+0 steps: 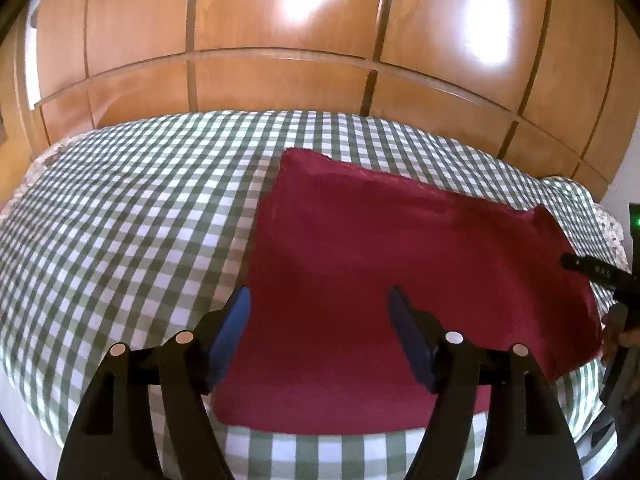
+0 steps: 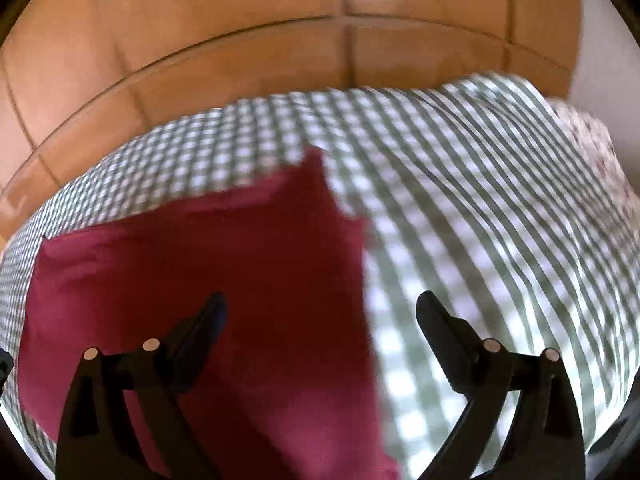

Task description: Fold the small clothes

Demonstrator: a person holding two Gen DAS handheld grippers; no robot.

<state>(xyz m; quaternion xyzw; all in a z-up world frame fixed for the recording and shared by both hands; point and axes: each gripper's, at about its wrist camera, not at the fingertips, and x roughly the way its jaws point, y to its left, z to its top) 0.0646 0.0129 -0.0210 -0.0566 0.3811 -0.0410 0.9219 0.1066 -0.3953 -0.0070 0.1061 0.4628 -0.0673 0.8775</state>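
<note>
A dark red cloth (image 1: 400, 264) lies flat on the green-and-white checked bedspread (image 1: 132, 216). My left gripper (image 1: 320, 300) is open and empty, hovering over the cloth's near left part. The cloth also shows in the right wrist view (image 2: 208, 280), which is motion-blurred. My right gripper (image 2: 320, 308) is open and empty above the cloth's right edge, its left finger over the cloth and its right finger over the bedspread (image 2: 500, 220). Part of the right gripper (image 1: 600, 276) shows at the right edge of the left wrist view.
A wooden wardrobe (image 1: 280, 32) stands close behind the bed. A floral sheet edge (image 1: 612, 232) shows at the bed's right corner, next to a white wall (image 2: 600, 60).
</note>
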